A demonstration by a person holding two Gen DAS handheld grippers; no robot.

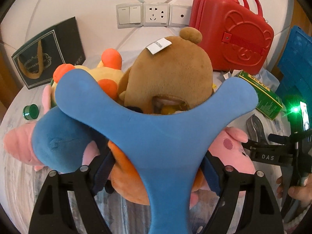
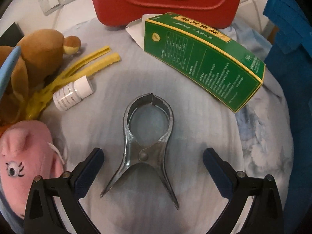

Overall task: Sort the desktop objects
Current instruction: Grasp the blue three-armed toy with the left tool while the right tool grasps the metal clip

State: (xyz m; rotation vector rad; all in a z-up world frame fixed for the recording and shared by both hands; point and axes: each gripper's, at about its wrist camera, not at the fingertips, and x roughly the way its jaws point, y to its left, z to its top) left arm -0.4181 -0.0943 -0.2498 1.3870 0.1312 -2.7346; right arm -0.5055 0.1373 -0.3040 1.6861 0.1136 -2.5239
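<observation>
Plush toys crowd the left wrist view: a blue three-armed plush (image 1: 156,136) sits between the fingers of the left gripper (image 1: 156,177), whose pads press its stem from both sides. Behind it lie an orange plush (image 1: 124,173), a pink pig plush (image 1: 234,148) to the right, a brown bear plush (image 1: 167,72) farther back and a yellow-and-orange plush (image 1: 101,68) to its left. A red bear-embossed case (image 1: 234,35) stands at the far right against the wall, and a green box (image 1: 267,99) lies near it.

In the right wrist view, the right gripper (image 2: 154,165) hovers with its fingers spread wide on either side of a metal clamp (image 2: 148,136), not touching it. The clamp lies flat on the pale cloth (image 2: 195,117), ring end far, handles splayed near. Left of it are a white pill bottle (image 2: 74,93) and a yellow plastic clip (image 2: 78,66), the bottle resting against the clip.
</observation>
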